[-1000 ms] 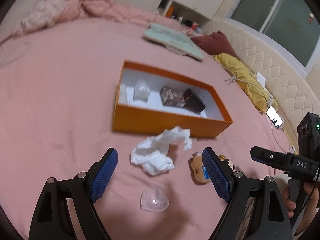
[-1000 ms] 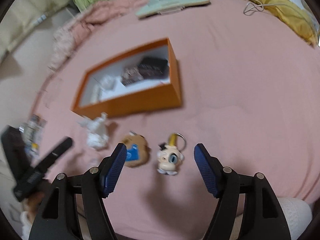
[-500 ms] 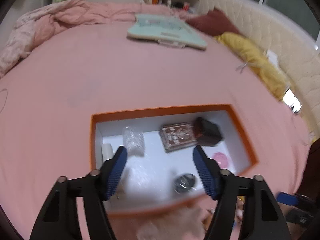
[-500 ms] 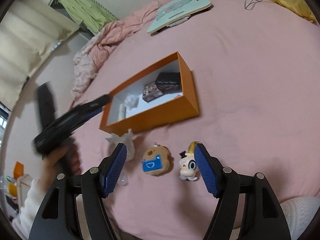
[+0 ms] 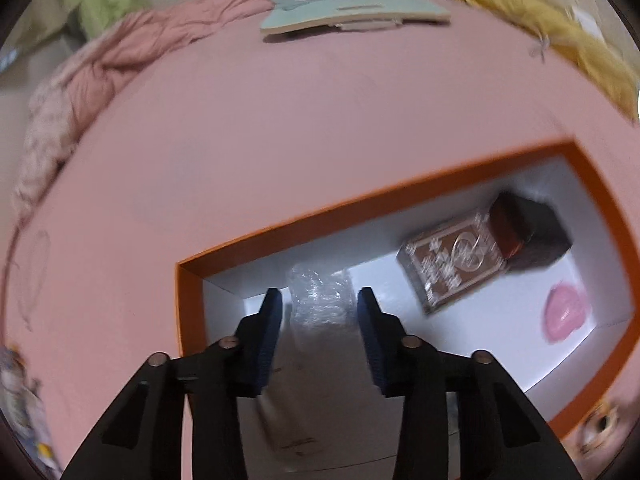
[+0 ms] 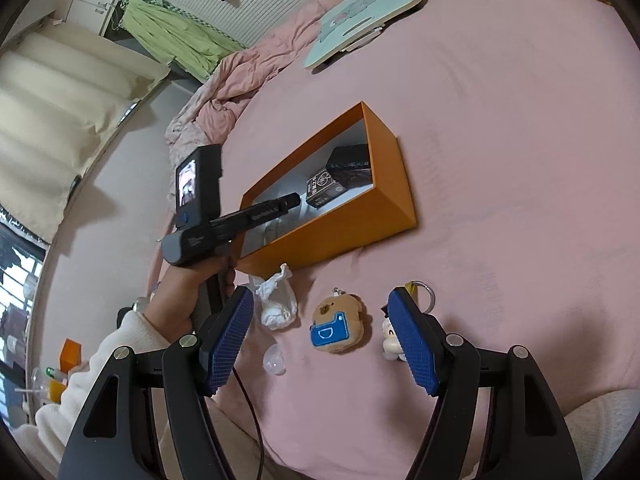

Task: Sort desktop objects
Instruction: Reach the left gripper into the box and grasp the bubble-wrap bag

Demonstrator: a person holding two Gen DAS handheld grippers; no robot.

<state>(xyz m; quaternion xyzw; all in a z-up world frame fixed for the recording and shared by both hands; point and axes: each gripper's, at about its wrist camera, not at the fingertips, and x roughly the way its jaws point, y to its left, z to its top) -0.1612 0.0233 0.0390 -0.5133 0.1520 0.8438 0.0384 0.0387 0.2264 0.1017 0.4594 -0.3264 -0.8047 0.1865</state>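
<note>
An orange box (image 5: 304,220) with a white inside lies on the pink bed; it also shows in the right wrist view (image 6: 360,216). My left gripper (image 5: 319,320) reaches into the box, jaws partly closed around a clear bubble-wrap wad (image 5: 320,304); contact is unclear. The box also holds a brown card box (image 5: 452,268), a dark box (image 5: 528,232) and a pink heart (image 5: 566,312). My right gripper (image 6: 320,340) is open and empty above a bear keychain (image 6: 338,324), with a white figure keychain (image 6: 392,340), a crumpled tissue (image 6: 278,300) and a clear heart (image 6: 274,362) nearby.
A pale green board (image 6: 364,20) lies at the far side of the bed. A rumpled pink blanket (image 6: 240,80) is at the far left. A yellow pillow (image 5: 560,40) is at the far right. The person's left hand and sleeve (image 6: 160,320) reach in from the left.
My left gripper moved from over the tissue up and into the box and narrowed around the bubble wrap. My right gripper stayed open over the keychains.
</note>
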